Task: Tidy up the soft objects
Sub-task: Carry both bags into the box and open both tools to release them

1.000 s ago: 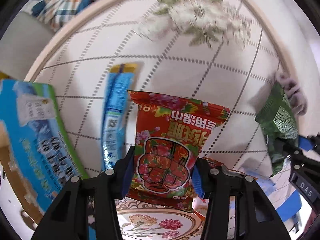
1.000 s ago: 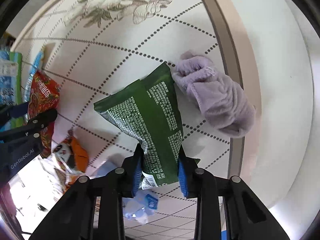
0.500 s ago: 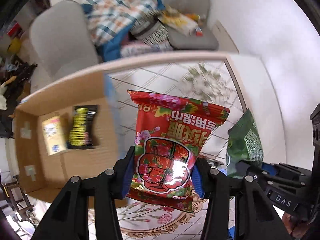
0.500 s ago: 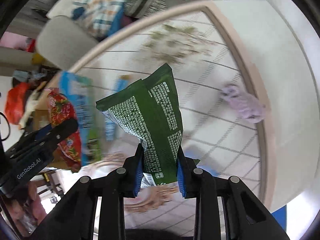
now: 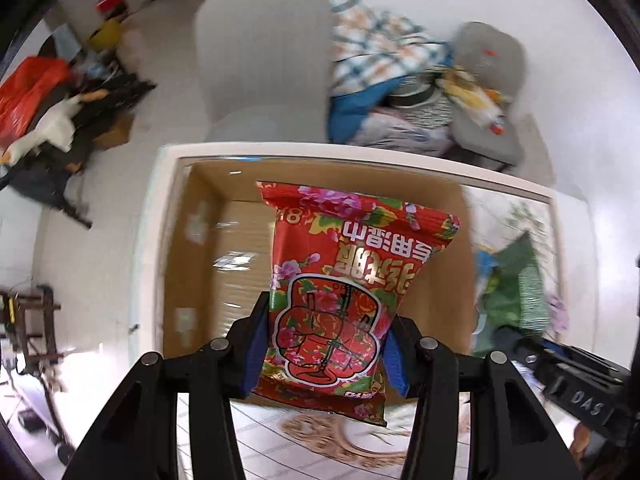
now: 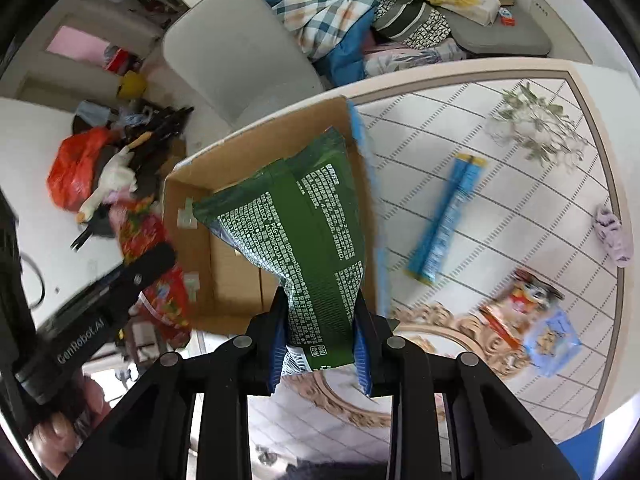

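My left gripper (image 5: 326, 346) is shut on a red flowered snack bag (image 5: 344, 280) and holds it above an open cardboard box (image 5: 192, 264) on the table's left side. My right gripper (image 6: 320, 340) is shut on a green snack bag (image 6: 308, 224) and holds it over the same box (image 6: 228, 268). The red bag (image 6: 160, 280) and the left gripper show at the left of the right wrist view. The green bag (image 5: 512, 284) shows at the right of the left wrist view.
On the tiled tablecloth lie a long blue packet (image 6: 444, 224), a lilac cloth (image 6: 612, 232) near the right edge, and small orange and blue packets (image 6: 536, 312). Grey chairs (image 6: 240, 52) with piled clothes (image 6: 332, 0) stand behind the table.
Both grippers have lifted their bags off the table and swung left, from over the tablecloth to above the cardboard box. The lilac cloth and blue packet stayed behind.
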A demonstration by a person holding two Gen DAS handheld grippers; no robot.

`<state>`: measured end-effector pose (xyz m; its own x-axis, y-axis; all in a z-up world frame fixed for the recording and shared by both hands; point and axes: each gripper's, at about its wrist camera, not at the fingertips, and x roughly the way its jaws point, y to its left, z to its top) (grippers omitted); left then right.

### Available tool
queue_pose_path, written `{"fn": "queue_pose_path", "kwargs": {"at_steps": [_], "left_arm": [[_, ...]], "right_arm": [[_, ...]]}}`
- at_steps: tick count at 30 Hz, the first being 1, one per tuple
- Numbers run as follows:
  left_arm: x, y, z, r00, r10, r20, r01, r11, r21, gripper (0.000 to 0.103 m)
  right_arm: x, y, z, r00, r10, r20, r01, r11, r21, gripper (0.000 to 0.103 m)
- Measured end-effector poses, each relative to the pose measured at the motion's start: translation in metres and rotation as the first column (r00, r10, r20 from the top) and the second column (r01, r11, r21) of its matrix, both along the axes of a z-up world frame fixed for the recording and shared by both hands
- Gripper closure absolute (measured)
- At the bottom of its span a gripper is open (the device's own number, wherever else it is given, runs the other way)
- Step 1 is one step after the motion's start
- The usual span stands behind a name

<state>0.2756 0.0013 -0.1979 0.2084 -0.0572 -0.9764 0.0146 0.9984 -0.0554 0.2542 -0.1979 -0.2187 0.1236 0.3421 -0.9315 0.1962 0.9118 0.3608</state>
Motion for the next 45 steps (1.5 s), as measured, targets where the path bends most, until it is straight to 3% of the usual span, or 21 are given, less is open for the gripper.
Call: {"fn": "queue_pose_path", "kwargs": {"at_steps": [7, 17, 18, 20, 21, 22, 30, 40, 42, 44, 45], "left_arm": [[0.049, 0.048, -0.066, 0.992, 0.06, -0.11, -0.053, 0.997, 0.062, 0.057], [0.09, 0.051, -0.121, 0.964, 0.042, -0.261, -0.014, 0.994, 0.107, 0.055], [0.091, 0.052, -0.122, 0.963, 0.046, -0.266, -0.019, 0.994, 0.106, 0.054], [0.094, 0.053, -0.119, 0.961, 0.054, -0.271, -0.031, 0.996, 0.086, 0.052], [0.094, 0.054, -0.116, 0.961, 0.058, -0.27, -0.039, 0.996, 0.075, 0.052], [0.094, 0.055, -0.114, 0.961, 0.062, -0.268, -0.045, 0.996, 0.071, 0.051], [0.088, 0.058, -0.089, 0.972, 0.056, -0.227, -0.048, 0.998, 0.042, 0.046], [0.027, 0.058, -0.041, 0.994, 0.043, -0.105, -0.038, 0.998, 0.046, 0.036], [0.011, 0.059, -0.035, 0.995, 0.042, -0.089, -0.038, 0.998, 0.041, 0.027], [0.001, 0.058, -0.031, 0.996, 0.038, -0.075, -0.036, 0.999, 0.034, 0.009], [-0.008, 0.057, -0.026, 0.997, 0.039, -0.062, -0.037, 0.999, 0.036, 0.007]], "right_arm": [[0.05, 0.042, -0.048, 0.996, -0.061, -0.067, 0.051, 0.989, -0.141, 0.073], [0.093, 0.041, -0.102, 0.983, -0.138, -0.119, 0.098, 0.952, -0.29, 0.072], [0.096, 0.041, -0.104, 0.983, -0.137, -0.12, 0.095, 0.948, -0.303, 0.07], [0.102, 0.042, -0.107, 0.983, -0.123, -0.133, 0.08, 0.954, -0.29, 0.057], [0.103, 0.042, -0.107, 0.984, -0.121, -0.134, 0.081, 0.958, -0.276, 0.037], [0.104, 0.042, -0.105, 0.985, -0.115, -0.128, 0.077, 0.961, -0.265, 0.029], [0.1, 0.049, -0.079, 0.994, -0.045, -0.102, 0.018, 0.967, -0.254, 0.029], [0.052, 0.069, -0.061, 0.993, 0.082, -0.089, -0.101, 0.968, -0.23, 0.028], [0.041, 0.073, -0.057, 0.992, 0.1, -0.078, -0.116, 0.964, -0.237, 0.028], [0.027, 0.077, -0.05, 0.991, 0.121, -0.057, -0.131, 0.961, -0.245, 0.024], [0.02, 0.078, -0.047, 0.991, 0.128, -0.044, -0.135, 0.959, -0.251, 0.016]]}}
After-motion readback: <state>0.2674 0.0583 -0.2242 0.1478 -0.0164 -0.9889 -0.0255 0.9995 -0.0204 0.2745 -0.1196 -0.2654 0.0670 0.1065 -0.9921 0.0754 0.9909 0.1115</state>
